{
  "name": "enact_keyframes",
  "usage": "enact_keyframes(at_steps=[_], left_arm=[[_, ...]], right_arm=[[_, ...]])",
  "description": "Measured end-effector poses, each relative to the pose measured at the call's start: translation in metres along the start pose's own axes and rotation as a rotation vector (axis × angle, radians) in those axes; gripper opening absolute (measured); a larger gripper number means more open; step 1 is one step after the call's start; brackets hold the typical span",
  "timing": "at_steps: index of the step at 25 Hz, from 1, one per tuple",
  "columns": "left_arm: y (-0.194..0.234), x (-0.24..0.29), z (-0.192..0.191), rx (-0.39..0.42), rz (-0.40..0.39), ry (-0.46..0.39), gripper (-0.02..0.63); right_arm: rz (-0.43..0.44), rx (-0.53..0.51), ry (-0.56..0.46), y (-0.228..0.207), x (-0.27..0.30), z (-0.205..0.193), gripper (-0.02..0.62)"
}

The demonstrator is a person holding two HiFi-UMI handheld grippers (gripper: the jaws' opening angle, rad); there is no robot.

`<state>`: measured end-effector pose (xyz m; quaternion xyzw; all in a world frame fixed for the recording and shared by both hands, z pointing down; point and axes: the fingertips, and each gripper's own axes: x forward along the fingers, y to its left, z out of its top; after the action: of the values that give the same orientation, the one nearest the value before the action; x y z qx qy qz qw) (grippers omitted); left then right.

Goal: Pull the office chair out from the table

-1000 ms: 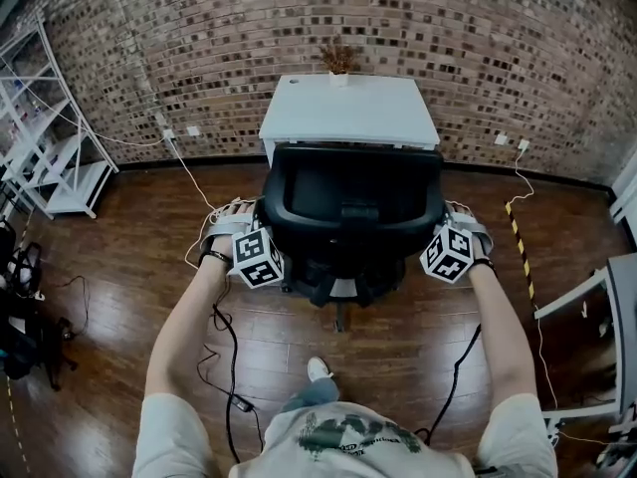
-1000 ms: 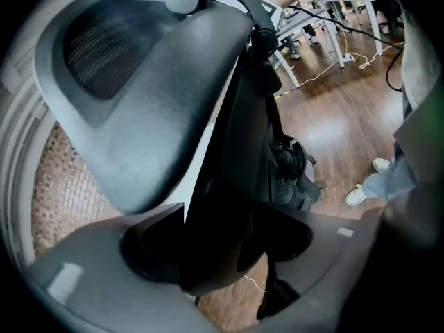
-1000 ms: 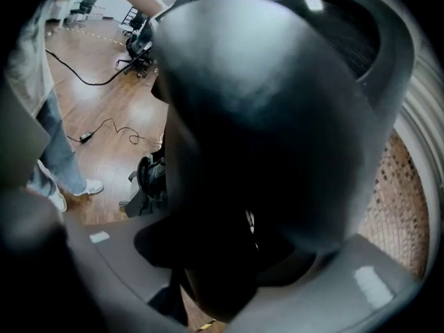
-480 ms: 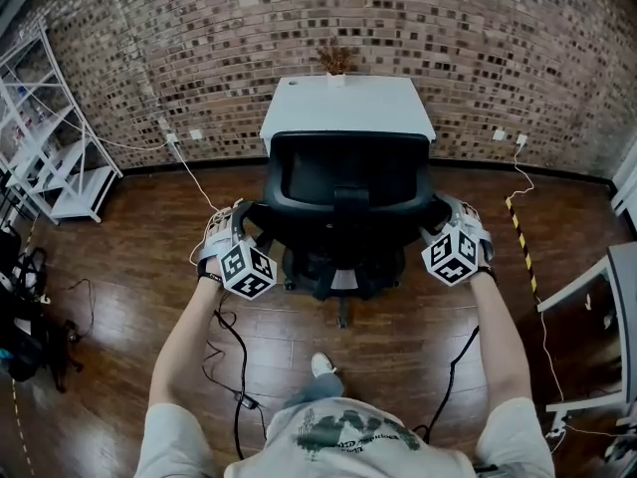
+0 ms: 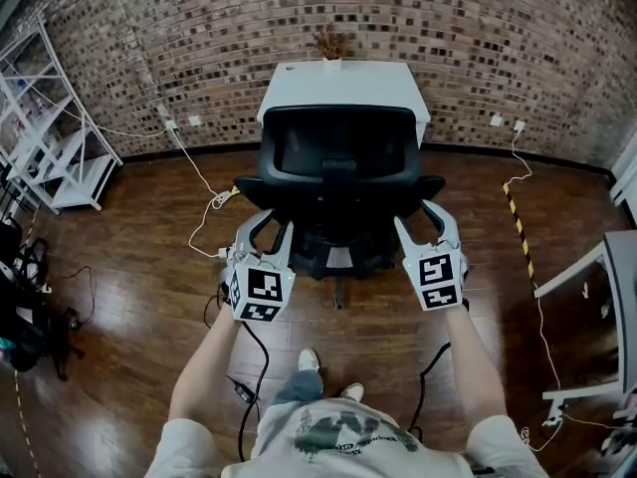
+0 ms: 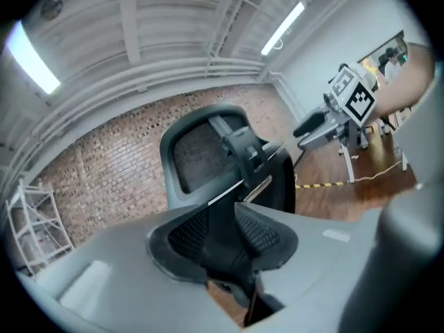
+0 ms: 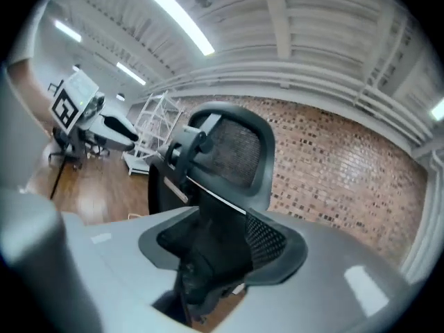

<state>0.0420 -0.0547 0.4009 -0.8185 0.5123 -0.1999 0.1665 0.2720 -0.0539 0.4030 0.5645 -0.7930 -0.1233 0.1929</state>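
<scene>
at the far left a white wire rack [image 5: 55, 137] stands by the brick wall. my left gripper [image 5: 267, 229] is about half open, its jaws just having been closing. they press on nothing, and only a dark edge of the office chair [image 5: 338, 152] shows in the gap. the chair stands close in front of the white table [image 5: 299, 83], where a small pot [image 5: 329, 63] holds a dry brown plant. my right gripper [image 5: 422, 222] is half open too, closing likewise, gripping nothing.
</scene>
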Motion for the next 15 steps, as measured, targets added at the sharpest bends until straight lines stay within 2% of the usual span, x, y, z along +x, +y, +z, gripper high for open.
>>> enact_keyframes(at_steps=[3,5,9,15], left_arm=[[-0.022,-0.022,0.024,-0.09,-0.013,-0.083,0.059],[-0.034,-0.034,0.036,-0.129,-0.025,-0.124,0.023],[-0.052,-0.048,0.047,-0.186,-0.063,-0.162,0.017],[-0.06,-0.078,0.049,-0.357,-0.115,-0.191,0.016]], right_arm=[[-0.005,0.105,-0.058,0.022,-0.025,0.018,0.174],[-0.008,0.158,-0.087,0.035,-0.038,0.027,0.162],[-0.013,0.216,-0.111,0.056,-0.057,0.036,0.143],[-0.023,0.304,-0.139,0.094,-0.085,0.056,0.114]])
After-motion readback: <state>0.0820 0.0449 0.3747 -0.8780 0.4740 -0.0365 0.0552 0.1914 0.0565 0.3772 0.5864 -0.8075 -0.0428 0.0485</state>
